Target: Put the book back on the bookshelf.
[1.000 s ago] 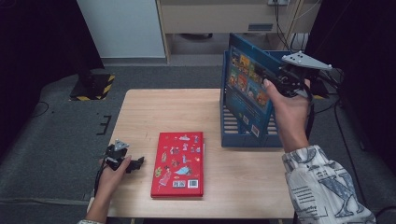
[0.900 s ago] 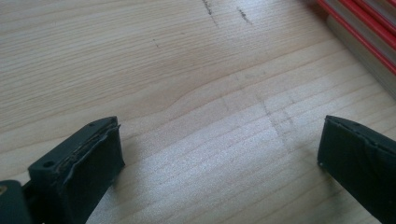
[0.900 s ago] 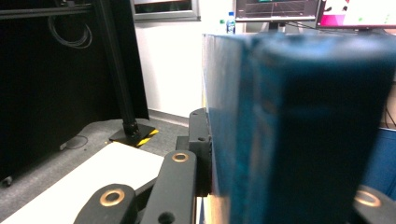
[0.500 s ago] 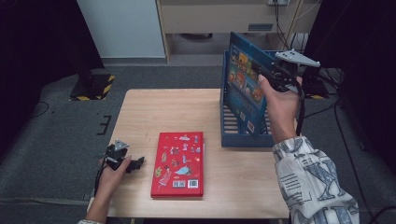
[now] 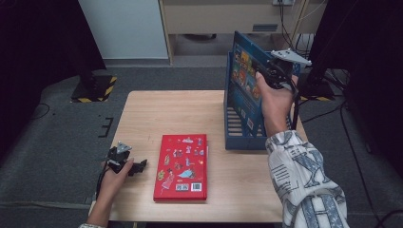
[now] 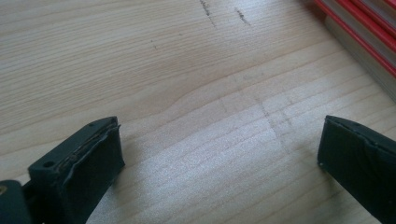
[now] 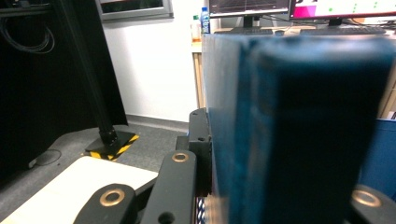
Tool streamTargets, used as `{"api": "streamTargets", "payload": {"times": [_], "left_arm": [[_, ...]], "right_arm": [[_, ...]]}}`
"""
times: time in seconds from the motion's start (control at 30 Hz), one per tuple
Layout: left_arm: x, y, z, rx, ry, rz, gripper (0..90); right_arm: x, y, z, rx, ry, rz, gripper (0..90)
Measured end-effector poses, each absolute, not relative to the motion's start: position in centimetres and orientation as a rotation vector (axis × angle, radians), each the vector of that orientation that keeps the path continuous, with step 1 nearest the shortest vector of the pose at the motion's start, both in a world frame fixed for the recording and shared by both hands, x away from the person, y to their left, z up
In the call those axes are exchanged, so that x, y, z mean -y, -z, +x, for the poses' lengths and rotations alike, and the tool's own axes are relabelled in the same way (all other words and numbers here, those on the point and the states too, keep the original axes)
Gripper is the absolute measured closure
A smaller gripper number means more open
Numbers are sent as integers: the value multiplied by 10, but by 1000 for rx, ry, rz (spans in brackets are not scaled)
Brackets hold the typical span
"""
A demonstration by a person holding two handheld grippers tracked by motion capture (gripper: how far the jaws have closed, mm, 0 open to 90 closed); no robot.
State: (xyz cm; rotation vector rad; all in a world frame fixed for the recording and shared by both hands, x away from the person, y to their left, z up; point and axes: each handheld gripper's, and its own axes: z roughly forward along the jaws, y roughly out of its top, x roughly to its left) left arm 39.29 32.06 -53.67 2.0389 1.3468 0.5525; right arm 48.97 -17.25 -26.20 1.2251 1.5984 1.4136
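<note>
Right gripper [image 5: 272,75] clamped on the top edge of a blue picture book [image 5: 244,80], holding it upright over the blue file rack [image 5: 237,137] at the far right of the table [image 5: 157,111]. In the right gripper view the blue book [image 7: 299,130] sits pinched between the jaws, close up and blurry. Book's long axis roughly vertical, bottom edge already down among the rack's slats as far as can be told from above, cover facing left toward the middle of the table. So the key relation: book directly under the gripper, rack directly under the book, probably just a straight lowering left before letting go.

Left gripper [image 5: 124,161] resting near the front left edge, jaws spread wide with nothing between them, just bare wood. Red book [image 5: 182,166] lying flat just to its right, long axis running front to back, spine toward the left gripper; a sliver of its red edge [image 6: 369,42] peeks into the left gripper view. Left hand clearly nearer to that one, likely next in line for the rack.

Writing: barcode-type stickers on the red book's near end and cartoon pictures on both covers, none of it readable. No brand visible anywhere.
</note>
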Motion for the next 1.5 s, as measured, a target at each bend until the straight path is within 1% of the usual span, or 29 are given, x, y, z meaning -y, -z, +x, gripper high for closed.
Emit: {"api": "streamTargets", "payload": {"times": [0.63, 1.5], "left_arm": [[-319, 537, 393, -1335, -548, 2044, 0], [-319, 537, 393, -1325, -542, 2055, 0]], "right_arm": [[157, 273, 502, -1550, -1404, 1216, 817], [156, 300, 498, -1497, -1427, 1187, 816]]}}
